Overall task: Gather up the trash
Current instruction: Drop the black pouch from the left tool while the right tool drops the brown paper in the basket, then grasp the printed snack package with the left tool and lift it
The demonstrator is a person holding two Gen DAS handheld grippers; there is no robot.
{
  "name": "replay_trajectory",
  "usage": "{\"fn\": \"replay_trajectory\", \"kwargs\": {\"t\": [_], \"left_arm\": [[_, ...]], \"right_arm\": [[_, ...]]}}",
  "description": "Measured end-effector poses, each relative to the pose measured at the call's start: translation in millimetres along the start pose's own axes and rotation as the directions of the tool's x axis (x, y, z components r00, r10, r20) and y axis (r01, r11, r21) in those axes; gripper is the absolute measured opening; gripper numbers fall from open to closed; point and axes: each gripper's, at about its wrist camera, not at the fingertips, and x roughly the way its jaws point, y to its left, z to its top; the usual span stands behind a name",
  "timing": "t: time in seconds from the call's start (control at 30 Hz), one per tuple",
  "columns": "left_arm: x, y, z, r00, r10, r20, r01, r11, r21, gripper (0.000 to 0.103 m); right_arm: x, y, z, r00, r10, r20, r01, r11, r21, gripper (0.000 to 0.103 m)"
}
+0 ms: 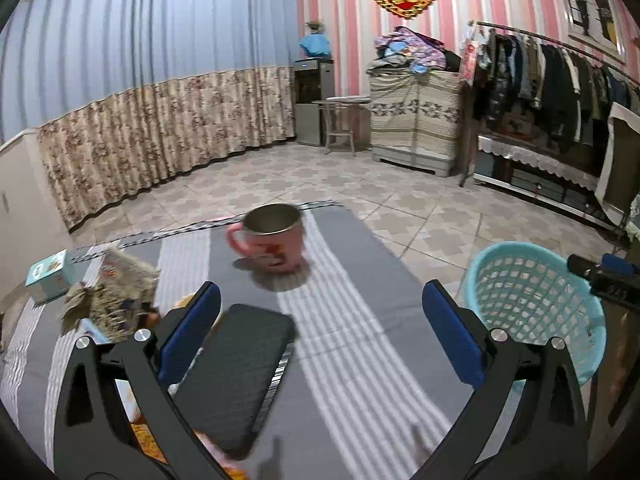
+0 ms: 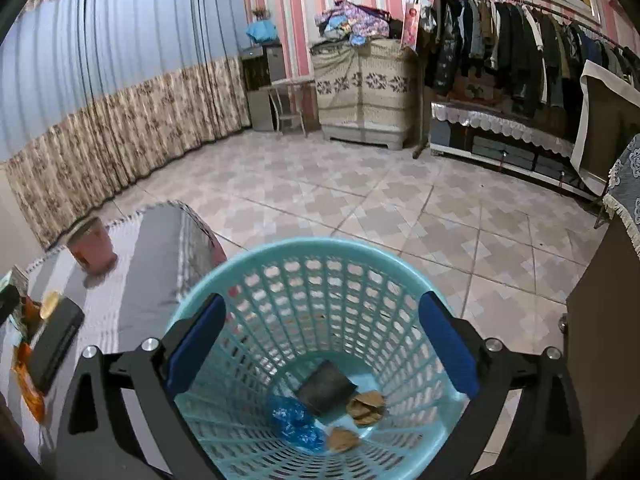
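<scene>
A light blue plastic basket stands on the floor beside the table; it holds a blue wrapper, a dark flat piece and brown crumpled scraps. My right gripper is open and empty over the basket. My left gripper is open and empty above the striped grey tablecloth. A crumpled printed wrapper lies at the table's left. An orange wrapper shows under the left finger. The basket also shows in the left wrist view.
A pink mug stands at the table's far end. A black flat case lies near my left gripper. A small teal box sits at the left edge. A clothes rack, cabinet and tiled floor lie beyond.
</scene>
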Motion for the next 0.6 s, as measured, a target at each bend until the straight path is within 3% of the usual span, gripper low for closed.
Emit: {"fn": "replay_trajectory", "kwargs": {"t": [0.33,0.6], "left_arm": [[-16,90,-21,0.992,0.125,-0.01,-0.125,0.99,-0.058,0.097],[-10,171,-39,0.977,0.184,-0.106,-0.197,0.973,-0.123,0.097]], "right_arm": [[-20,51,-14,0.994,0.108,0.024,-0.108,0.994,0.004,0.096],[-15,101,-35,0.996,0.086,-0.011,-0.086,0.99,-0.111,0.096]]}}
